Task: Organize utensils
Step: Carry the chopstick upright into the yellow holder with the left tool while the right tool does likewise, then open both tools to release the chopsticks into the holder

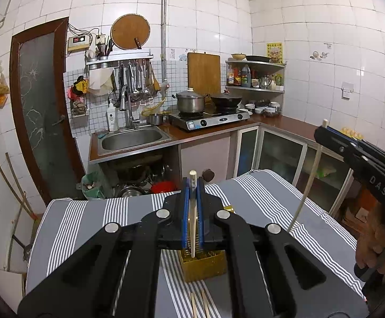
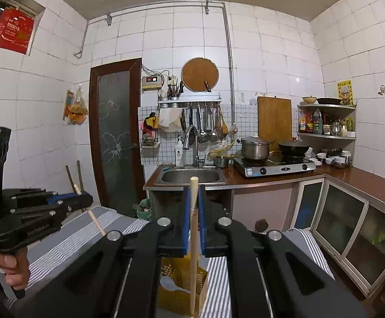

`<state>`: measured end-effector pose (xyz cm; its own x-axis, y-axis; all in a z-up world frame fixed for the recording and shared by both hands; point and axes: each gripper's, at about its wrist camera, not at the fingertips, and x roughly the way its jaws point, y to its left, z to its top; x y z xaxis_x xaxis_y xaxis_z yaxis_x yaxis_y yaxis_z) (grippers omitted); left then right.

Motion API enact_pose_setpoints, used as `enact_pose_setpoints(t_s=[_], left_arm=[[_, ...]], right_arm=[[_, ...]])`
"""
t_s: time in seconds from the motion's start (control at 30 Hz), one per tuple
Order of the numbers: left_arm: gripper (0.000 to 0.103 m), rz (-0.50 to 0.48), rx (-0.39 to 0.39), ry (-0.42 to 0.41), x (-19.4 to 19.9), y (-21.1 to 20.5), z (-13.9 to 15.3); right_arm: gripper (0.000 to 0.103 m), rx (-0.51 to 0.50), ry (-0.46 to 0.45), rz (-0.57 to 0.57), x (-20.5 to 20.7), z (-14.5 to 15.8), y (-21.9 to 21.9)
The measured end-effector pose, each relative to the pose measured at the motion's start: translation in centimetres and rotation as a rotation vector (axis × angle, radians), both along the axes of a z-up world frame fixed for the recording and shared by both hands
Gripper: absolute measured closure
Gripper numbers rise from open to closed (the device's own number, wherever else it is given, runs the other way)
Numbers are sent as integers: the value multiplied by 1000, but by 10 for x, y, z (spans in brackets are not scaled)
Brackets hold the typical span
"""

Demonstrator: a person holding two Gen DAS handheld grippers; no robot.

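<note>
A yellow perforated utensil holder [image 2: 181, 288] stands on the striped surface [image 1: 91, 217], just below both grippers. In the right wrist view a pale spoon [image 2: 169, 284] lies inside it; the rest of its contents are hidden behind the gripper bodies.

The left gripper [image 1: 192, 185] has its fingers pressed onto a pale chopstick [image 1: 193, 228], which stands nearly upright with its lower end over the holder's opening. Whether that tip touches the holder cannot be told.

The right gripper [image 2: 194, 193] pinches a second chopstick [image 2: 193, 251] the same way, upright, its lower end running down in front of the holder to the frame's bottom edge.

Two more chopsticks [image 1: 200, 304] lie flat on the near part of the surface, cut off by the picture edge.

Far behind are a steel sink [image 1: 131, 139] and a stove [image 1: 209, 119] carrying a pot [image 1: 189, 100] and a wok.
</note>
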<state>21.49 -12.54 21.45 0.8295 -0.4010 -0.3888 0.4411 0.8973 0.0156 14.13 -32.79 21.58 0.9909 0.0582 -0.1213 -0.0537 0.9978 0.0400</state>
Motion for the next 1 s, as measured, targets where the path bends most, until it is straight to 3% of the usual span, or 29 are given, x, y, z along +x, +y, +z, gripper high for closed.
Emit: enact_pose_setpoints(t_s=[0.43,0.8,0.83,0.9,0.93,1.0], left_arm=[[99,1,16,24,30,-8,-6],[99,-2,27,74,57,-19,-32],[99,-2,29,83,60,-20,-35],[81,-3,44,124,73,-22,-46],[75,7,38,149,79,-19,-53],[75,29,27,156,80,-9,-55]], right_arm=[[97,23,-14,16,39,0,7],[96,40,63,14,84,-32,3],[95,47,82,12,91,-38,2],[68,46,147,8,108,-50,2],[66,43,175,-19,113,-56,0],[66,53,160,-41,106,-57,-10]])
